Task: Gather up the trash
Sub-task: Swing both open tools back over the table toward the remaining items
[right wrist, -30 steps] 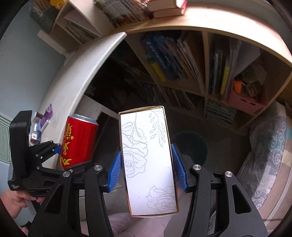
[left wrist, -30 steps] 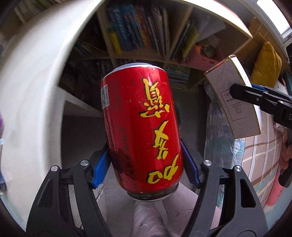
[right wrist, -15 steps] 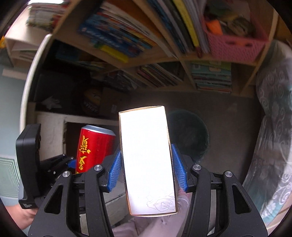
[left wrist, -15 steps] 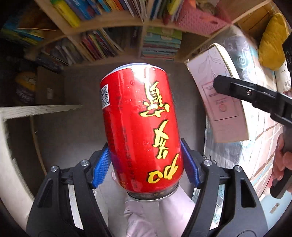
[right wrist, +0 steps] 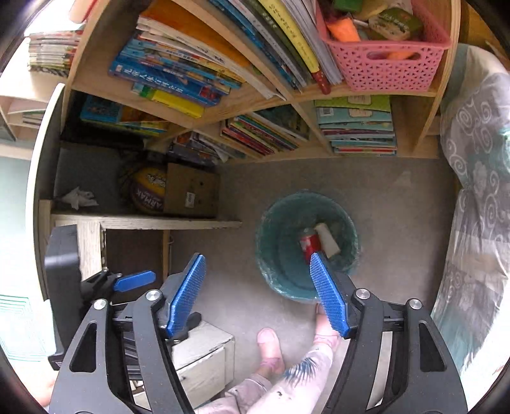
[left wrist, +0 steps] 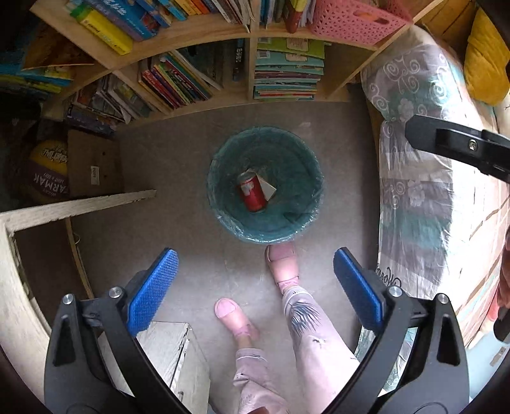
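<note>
Below, grey floor (left wrist: 178, 159) lying under both tongs, bookshelf (left wrist: 223, 28) standing beyond, left gripper (left wrist: 255, 286) spreading wide and empty, right gripper (right wrist: 258, 296) opening, empty, red can (left wrist: 251, 191) and white carton (left wrist: 267, 188) lying inside the teal bin (left wrist: 223, 203) ahead of the tips.

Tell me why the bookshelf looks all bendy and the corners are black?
Left wrist view: the fisheye lens curves the bookshelf into an arc and darkens the corners, while the bin in the middle stays sharp. Right wrist view: same bending of the shelves, and the top left corner is washed out by bright light.
</note>
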Action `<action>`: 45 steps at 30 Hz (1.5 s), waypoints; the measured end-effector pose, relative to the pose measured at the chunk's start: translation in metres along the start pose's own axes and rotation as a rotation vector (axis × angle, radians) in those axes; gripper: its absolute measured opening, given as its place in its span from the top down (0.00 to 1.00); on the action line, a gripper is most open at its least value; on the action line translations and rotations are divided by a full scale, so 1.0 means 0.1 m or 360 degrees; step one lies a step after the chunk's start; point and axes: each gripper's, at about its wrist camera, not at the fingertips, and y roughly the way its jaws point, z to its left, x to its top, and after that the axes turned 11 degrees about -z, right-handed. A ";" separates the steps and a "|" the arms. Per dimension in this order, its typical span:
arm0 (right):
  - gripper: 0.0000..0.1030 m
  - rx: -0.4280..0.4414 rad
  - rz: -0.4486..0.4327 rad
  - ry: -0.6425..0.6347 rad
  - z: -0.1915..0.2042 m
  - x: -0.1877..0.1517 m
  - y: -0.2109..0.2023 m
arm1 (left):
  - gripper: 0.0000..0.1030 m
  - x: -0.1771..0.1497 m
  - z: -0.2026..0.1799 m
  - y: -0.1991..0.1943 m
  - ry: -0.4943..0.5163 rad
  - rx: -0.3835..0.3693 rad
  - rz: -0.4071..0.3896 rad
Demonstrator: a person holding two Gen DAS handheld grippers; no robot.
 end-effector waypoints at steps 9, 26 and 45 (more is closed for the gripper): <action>0.22 -0.0016 -0.0044 -0.0127 0.36 -0.01 -0.42 | 0.07 -0.11 0.12 -0.68 -0.0050 0.0021 -0.0153; 0.14 0.0226 -0.0179 -0.0556 1.84 -0.08 -1.20 | 0.07 -0.63 0.68 -2.25 -0.0220 0.0112 -0.0544; 0.14 0.0608 -0.0220 -0.1031 3.46 -0.71 -1.63 | 0.07 -1.62 1.59 -3.33 -0.0516 0.0387 -0.0891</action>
